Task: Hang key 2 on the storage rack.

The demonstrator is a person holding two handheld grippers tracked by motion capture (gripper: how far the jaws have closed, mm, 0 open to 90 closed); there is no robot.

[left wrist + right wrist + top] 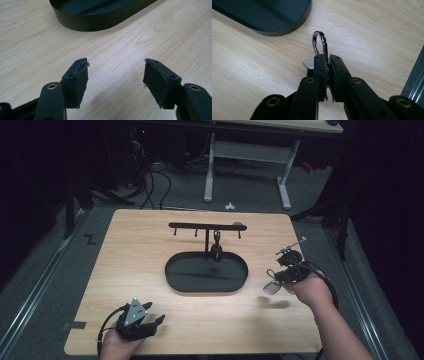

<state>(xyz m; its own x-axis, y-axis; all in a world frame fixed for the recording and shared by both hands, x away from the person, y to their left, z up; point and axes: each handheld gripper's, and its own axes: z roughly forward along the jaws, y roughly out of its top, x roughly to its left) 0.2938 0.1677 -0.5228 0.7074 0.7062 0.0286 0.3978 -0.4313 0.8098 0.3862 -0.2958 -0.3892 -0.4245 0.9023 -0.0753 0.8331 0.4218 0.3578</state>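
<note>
My right tool [328, 66] is clamped on the shiny metal snap clip [320, 42]; I should keep it upright nearing the black hook rack [206, 226]. Left tool [116, 82] rests apart.

Tabletop [150, 270]: pale wood with a fine brown grain; darker looping rings in the grain show in the left tool view.
Tray [175, 270]: matte black, oval, dark inside and on its wall.
Rack [207, 226]: black bar and post with small black hooks.
Item on the rack [216, 251]: black.
Left tool [115, 80]: black arms and black pads, brass-coloured rivets, a light grey three-cornered plate on top.
Right tool [328, 75]: black, with brass-coloured rivets.
Clip [320, 42]: shiny silver metal with bright glints.
Tag [272, 288]: pale grey, hanging under the right tool.
Floor [50, 285]: grey carpet, with black cables at the back.
Far desk frame [209, 170]: white legs.
</note>
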